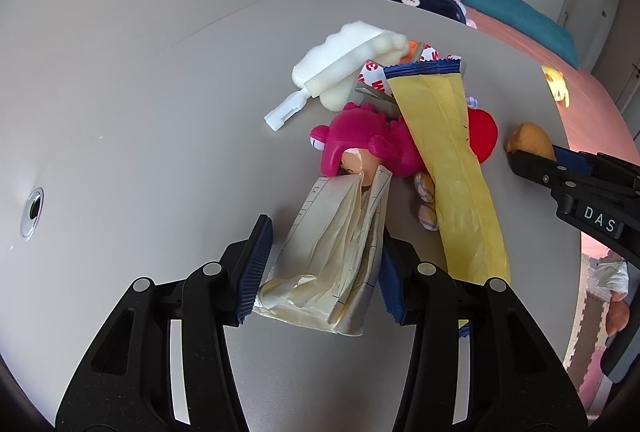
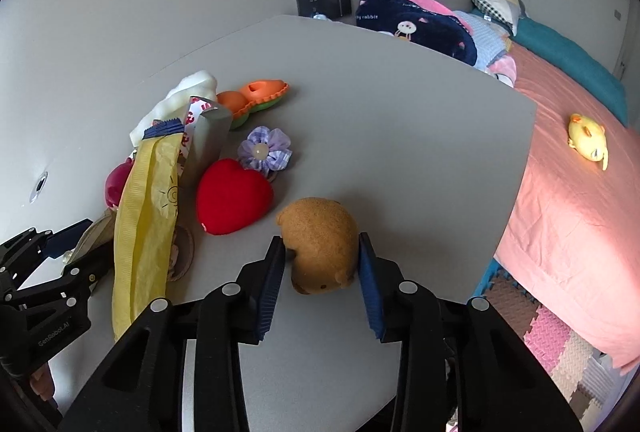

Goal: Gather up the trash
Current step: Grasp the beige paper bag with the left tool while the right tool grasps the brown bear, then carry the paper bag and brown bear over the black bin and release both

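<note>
A crumpled cream paper bag (image 1: 336, 264) lies on the grey table (image 1: 140, 136) between the fingers of my left gripper (image 1: 324, 264), which is open around it. A long yellow wrapper (image 1: 452, 168) with a blue end lies beside it, also in the right wrist view (image 2: 144, 216). A white foam piece (image 1: 344, 60), a red-and-white wrapper (image 1: 372, 76) and a pink toy (image 1: 360, 140) lie beyond. My right gripper (image 2: 320, 264) is open, its fingers on either side of a brown plush (image 2: 320, 244).
A red heart cushion (image 2: 232, 196), a purple fabric flower (image 2: 264, 148) and an orange toy (image 2: 256, 96) lie on the table. The table's right edge (image 2: 520, 168) borders a bed with a pink sheet (image 2: 576, 208) and a yellow plush (image 2: 588, 140).
</note>
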Available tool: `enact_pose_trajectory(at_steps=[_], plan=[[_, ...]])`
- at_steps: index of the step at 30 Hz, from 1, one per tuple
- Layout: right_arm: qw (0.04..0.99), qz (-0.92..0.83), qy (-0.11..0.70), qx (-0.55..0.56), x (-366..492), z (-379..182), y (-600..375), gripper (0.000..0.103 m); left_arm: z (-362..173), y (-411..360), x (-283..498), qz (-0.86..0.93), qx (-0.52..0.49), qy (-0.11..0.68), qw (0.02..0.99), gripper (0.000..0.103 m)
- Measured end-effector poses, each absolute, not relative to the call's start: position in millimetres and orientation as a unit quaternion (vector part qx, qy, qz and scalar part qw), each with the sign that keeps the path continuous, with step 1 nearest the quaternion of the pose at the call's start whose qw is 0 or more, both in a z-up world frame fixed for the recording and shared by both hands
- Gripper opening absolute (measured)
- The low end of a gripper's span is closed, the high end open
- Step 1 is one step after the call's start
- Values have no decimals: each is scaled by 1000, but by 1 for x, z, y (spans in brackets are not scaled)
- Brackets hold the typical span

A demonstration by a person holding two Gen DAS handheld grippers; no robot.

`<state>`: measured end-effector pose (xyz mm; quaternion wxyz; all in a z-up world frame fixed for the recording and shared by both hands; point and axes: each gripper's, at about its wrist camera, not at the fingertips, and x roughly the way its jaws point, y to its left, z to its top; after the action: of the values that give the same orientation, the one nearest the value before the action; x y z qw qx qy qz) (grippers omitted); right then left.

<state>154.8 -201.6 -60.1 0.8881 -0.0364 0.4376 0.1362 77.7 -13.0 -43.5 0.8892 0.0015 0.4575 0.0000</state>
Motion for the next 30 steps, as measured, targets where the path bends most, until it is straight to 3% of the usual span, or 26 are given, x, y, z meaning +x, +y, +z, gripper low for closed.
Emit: enact_pose_trajectory(at_steps=[7, 30], plan=[[885, 141, 444, -13, 149, -57, -208, 37, -44, -13, 74, 0, 4, 450, 893, 39], [892, 152, 425, 8, 91, -32, -232, 37, -12, -28, 39, -15, -11, 427, 904, 36]])
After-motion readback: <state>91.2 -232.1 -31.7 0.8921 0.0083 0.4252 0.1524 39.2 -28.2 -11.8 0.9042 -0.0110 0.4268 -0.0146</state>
